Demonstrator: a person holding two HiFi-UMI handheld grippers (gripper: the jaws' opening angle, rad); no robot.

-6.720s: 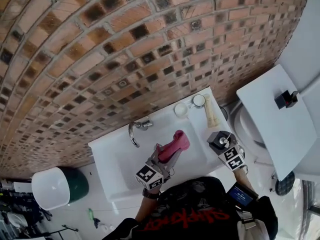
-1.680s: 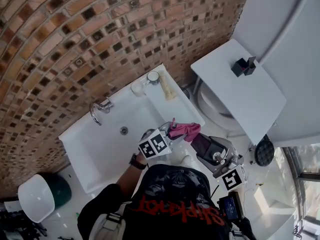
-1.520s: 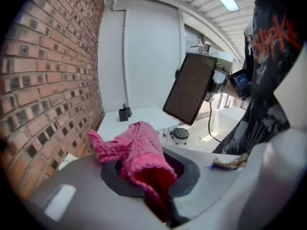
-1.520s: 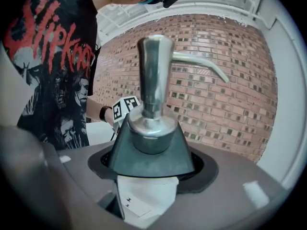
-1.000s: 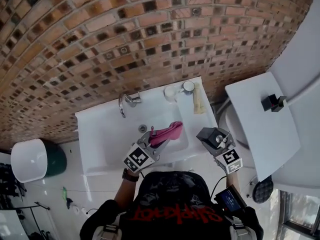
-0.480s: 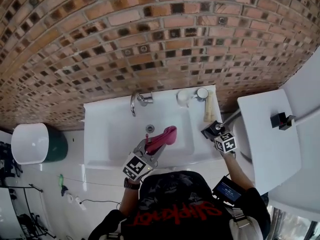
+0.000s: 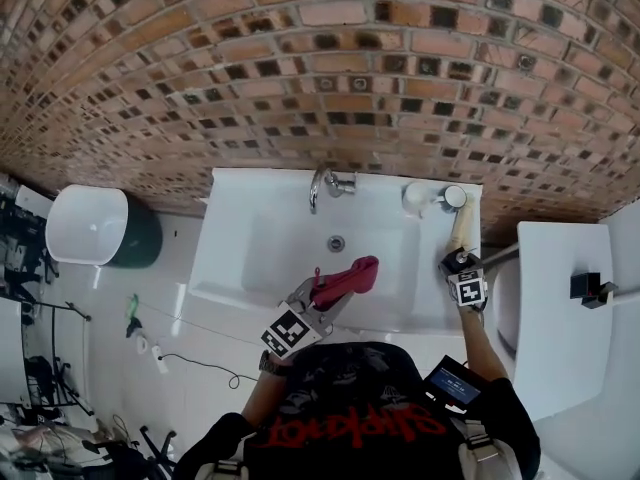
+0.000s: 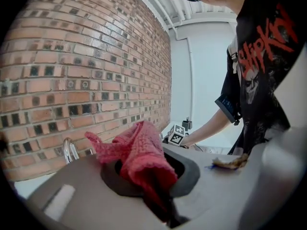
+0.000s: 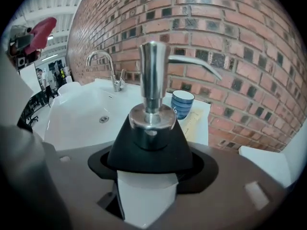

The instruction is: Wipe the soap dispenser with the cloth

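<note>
And there it is: the brick wall [image 7: 300, 68] is seen across the top, with the white sink [image 7: 250, 258] set against it and the tap [image 7: 325, 180] at the middle of its back edge.

The right gripper [image 7: 458, 268] is found over the sink's right edge, and it is clamped wide around the soap dispenser [image 9: 149, 147], gripped on its white body just under the black shoulder. The dispenser is held upright, long axis vertical, chrome pump on top, with the spout turned towards the wall.

The left gripper [image 7: 318, 303] is held over the basin near the front edge, closed on the pink cloth [image 8: 141, 152], which is bunched above the jaws and pokes out past them.

Here is what the coming wipe is judged to turn on: the dispenser lies to the right of the cloth, across the basin and well apart, so the gap has to be closed sideways, and the cloth hand is the one with ground to cover.

A blue striped cup [image 9: 182, 103] is seen at the back right corner. The beige item [image 7: 462, 230] beside it cannot be identified. The dispenser's base is covered by the gripper, so whether it rests on the sink cannot be told.
</note>
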